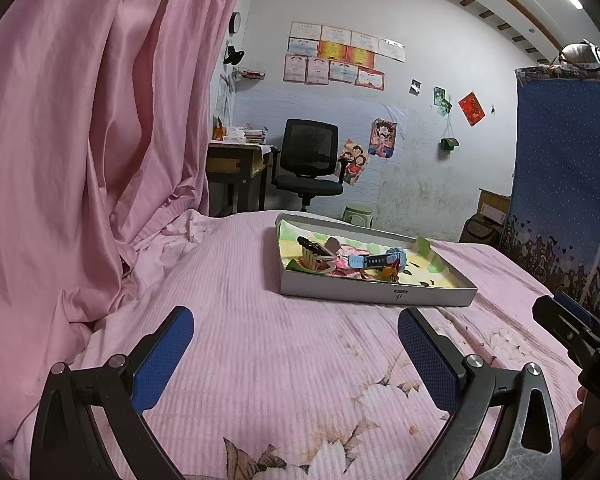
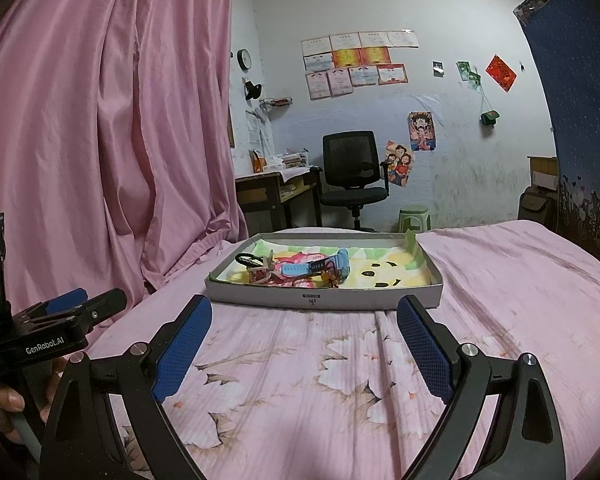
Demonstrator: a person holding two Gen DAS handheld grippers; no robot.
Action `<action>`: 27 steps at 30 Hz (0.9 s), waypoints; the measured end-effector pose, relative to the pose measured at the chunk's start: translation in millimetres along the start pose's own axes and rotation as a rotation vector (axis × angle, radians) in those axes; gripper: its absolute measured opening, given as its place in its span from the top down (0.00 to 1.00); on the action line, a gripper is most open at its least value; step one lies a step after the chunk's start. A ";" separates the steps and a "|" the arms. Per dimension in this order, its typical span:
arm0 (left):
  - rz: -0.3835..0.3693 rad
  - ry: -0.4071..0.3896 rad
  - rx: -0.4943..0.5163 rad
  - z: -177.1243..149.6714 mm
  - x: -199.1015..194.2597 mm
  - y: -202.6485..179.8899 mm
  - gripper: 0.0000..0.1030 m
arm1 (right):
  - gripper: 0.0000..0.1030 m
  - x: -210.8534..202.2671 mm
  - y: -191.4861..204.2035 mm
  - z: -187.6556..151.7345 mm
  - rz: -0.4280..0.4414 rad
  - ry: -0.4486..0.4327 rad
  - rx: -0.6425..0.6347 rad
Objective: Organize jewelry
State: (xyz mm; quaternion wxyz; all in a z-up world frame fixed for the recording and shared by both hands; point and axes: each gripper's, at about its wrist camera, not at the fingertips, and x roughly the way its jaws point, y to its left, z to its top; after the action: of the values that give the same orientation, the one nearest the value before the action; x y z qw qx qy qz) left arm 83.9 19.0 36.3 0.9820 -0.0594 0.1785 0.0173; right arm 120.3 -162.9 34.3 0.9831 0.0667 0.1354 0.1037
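A shallow grey box [image 1: 376, 292] [image 2: 324, 300] lined with coloured paper lies on the pink bed. In it lie a light blue watch [image 1: 374, 260] [image 2: 314, 268], a black band [image 1: 314, 247] [image 2: 247, 258], a wooden piece [image 2: 260, 270] and small red and yellow items [image 1: 392, 272]. My left gripper [image 1: 296, 352] is open and empty, short of the box and to its left. My right gripper [image 2: 304, 344] is open and empty, just before the box's near wall. Each gripper shows at the edge of the other's view [image 1: 568, 324] [image 2: 72, 308].
A pink curtain [image 1: 92, 140] hangs at the left, down onto the bed. Past the bed's far edge stand a black office chair [image 2: 352, 172], a desk [image 2: 276, 192] and a green stool [image 2: 414, 218]. A blue patterned cloth [image 1: 564, 184] hangs at the right.
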 end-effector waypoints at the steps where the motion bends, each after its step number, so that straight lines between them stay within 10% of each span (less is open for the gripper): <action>1: 0.001 0.000 0.001 0.0 0.1 -0.5 0.00 | 0.11 -0.1 -0.2 -0.1 0.001 0.000 0.001; 27: 0.055 0.023 0.025 -6.4 8.7 3.9 0.00 | 0.11 4.4 0.3 0.0 0.001 0.009 0.006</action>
State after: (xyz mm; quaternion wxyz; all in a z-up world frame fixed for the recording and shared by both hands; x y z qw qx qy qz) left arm 89.6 22.2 26.9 0.9797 -0.0423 0.1914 0.0416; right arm 124.4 -161.6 33.2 0.9822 0.0692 0.1402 0.1040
